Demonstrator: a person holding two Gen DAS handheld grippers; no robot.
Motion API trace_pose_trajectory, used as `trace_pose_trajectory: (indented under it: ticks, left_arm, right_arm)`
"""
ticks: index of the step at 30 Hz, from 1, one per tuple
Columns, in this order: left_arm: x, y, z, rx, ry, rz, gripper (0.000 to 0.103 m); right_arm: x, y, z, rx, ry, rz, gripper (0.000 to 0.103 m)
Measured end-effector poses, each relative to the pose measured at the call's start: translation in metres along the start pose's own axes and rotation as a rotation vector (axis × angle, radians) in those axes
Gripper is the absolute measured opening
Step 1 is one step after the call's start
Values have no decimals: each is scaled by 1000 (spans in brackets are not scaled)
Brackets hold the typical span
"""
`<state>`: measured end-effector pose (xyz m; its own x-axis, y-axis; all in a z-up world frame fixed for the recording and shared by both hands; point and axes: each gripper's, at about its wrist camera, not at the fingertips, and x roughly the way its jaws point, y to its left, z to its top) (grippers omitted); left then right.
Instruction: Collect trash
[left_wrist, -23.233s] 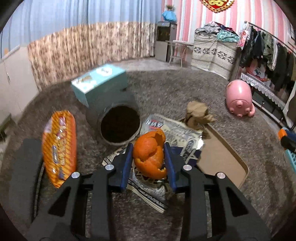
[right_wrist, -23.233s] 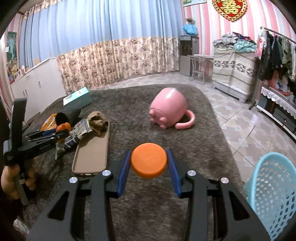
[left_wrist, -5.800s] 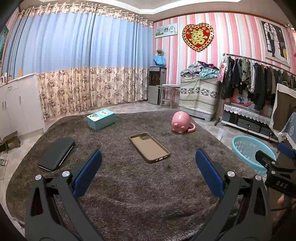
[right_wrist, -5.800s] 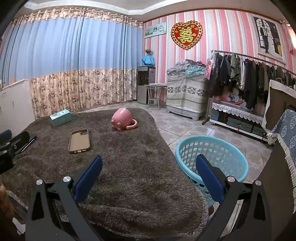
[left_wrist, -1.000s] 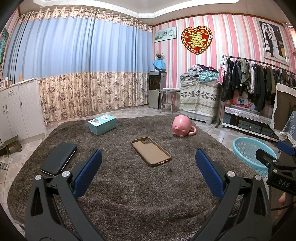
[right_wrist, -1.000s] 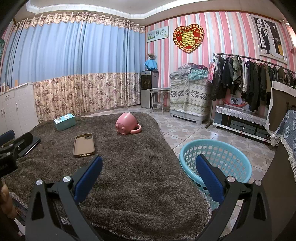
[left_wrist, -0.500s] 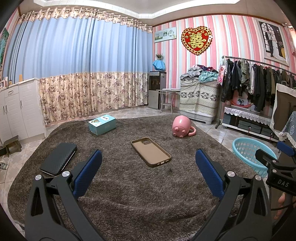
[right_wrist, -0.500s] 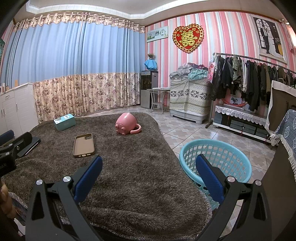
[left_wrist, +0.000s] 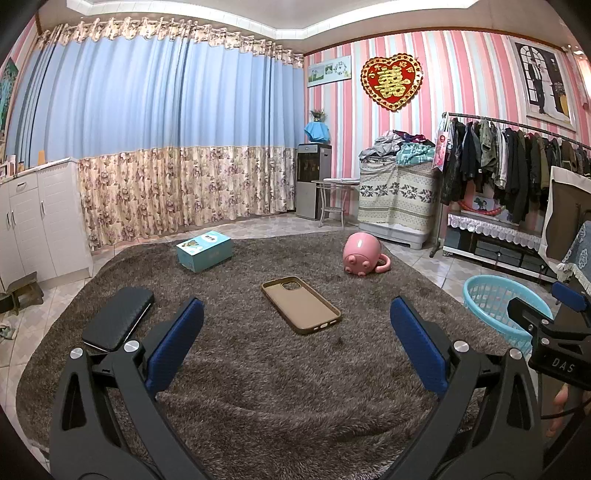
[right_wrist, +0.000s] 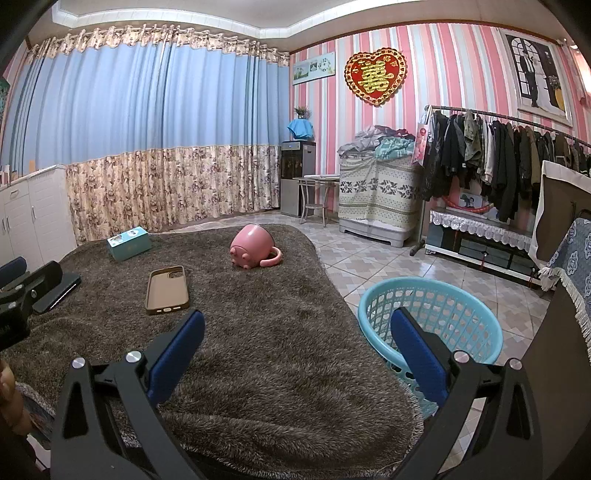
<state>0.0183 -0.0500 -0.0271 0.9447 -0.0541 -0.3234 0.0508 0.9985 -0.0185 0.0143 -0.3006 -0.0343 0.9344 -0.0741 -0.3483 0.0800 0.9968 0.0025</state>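
My left gripper (left_wrist: 295, 343) is wide open and empty, held above the near part of the brown shaggy rug (left_wrist: 280, 387). My right gripper (right_wrist: 295, 343) is wide open and empty, above the rug's right edge beside the light blue plastic basket (right_wrist: 432, 321). The basket also shows at the right in the left wrist view (left_wrist: 495, 306). No loose trash shows on the rug. The basket's inside is partly hidden by my right fingers.
On the rug lie a tan phone case (left_wrist: 300, 304), a black wallet-like case (left_wrist: 118, 323), a teal box (left_wrist: 204, 250) and a tipped pink pig mug (left_wrist: 364, 254). White cabinets (left_wrist: 40, 221), a clothes rack (left_wrist: 517, 162) and tiled floor (right_wrist: 369, 266) surround the rug.
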Motion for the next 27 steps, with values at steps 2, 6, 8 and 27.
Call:
trace_pose_trajectory:
  ticks: [2, 6, 8, 27]
  left_arm:
    - [-2, -1, -1, -1, -3, 1, 98]
    - [-1, 0, 0, -1, -4, 1, 98]
    - [-1, 0, -1, -3, -3, 0, 98]
    - [-1, 1, -2, -2, -6, 0, 98]
  right_arm:
    - [0, 0, 0, 0, 0, 0, 99]
    - [0, 0, 0, -2, 0, 0, 98]
    - [0, 0, 0, -2, -1, -1, 99]
    - [1, 1, -1, -1, -1, 0, 99]
